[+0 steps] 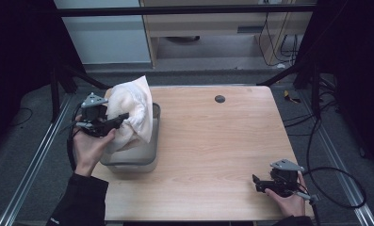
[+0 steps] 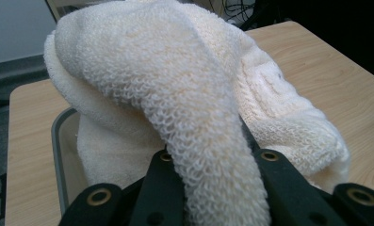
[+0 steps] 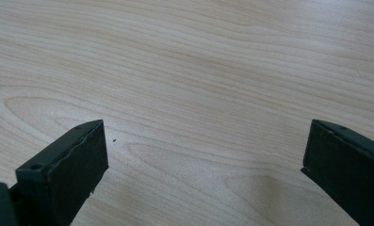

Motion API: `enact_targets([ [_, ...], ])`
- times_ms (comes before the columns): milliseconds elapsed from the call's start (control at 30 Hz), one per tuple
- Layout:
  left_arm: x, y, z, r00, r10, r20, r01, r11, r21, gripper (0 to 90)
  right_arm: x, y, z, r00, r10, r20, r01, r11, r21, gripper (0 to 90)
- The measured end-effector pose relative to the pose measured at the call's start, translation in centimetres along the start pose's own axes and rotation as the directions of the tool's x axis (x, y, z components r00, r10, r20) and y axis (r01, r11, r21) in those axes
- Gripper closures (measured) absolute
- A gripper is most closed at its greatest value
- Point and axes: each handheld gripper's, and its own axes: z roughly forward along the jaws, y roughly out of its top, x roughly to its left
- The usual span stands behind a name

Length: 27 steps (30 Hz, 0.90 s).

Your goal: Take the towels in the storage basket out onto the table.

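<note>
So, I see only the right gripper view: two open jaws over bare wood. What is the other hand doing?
Observer: The left gripper is shut on a cream towel.
Operator: Is the towel on the table?
Observer: No, it hangs partly inside a grey bin at the table's left side.
Operator: And where is my gripper?
Observer: The right gripper sits at the near right corner of the table, far from the bin.

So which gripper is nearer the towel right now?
Left. The left gripper is shut on the towel above the bin; the right gripper sits open at the table's near right corner.
</note>
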Motion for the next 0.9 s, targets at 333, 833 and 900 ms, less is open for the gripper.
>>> enact_targets([
  [333, -1.1, 1.1, -1.2, 0.9995, 0.027, 0.015, -0.027, 0.9995, -0.018, 79.6, 0.0, 0.0, 0.0, 1.0000, -0.001, 0.000, 0.001, 1.000, -0.003, 0.7],
  [833, -4.2, 2.7, -1.3, 0.9941, 0.089, 0.063, -0.087, 0.9958, -0.028, 79.5, 0.0, 0.0, -0.1, 1.0000, -0.005, -0.003, 0.005, 1.000, -0.005, 0.7],
  [900, -4.4, 2.7, -1.3, 0.9935, 0.092, 0.067, -0.091, 0.9955, -0.029, 79.5, 0.0, 0.0, -0.1, 1.0000, -0.005, -0.003, 0.005, 1.000, -0.005, 0.7],
])
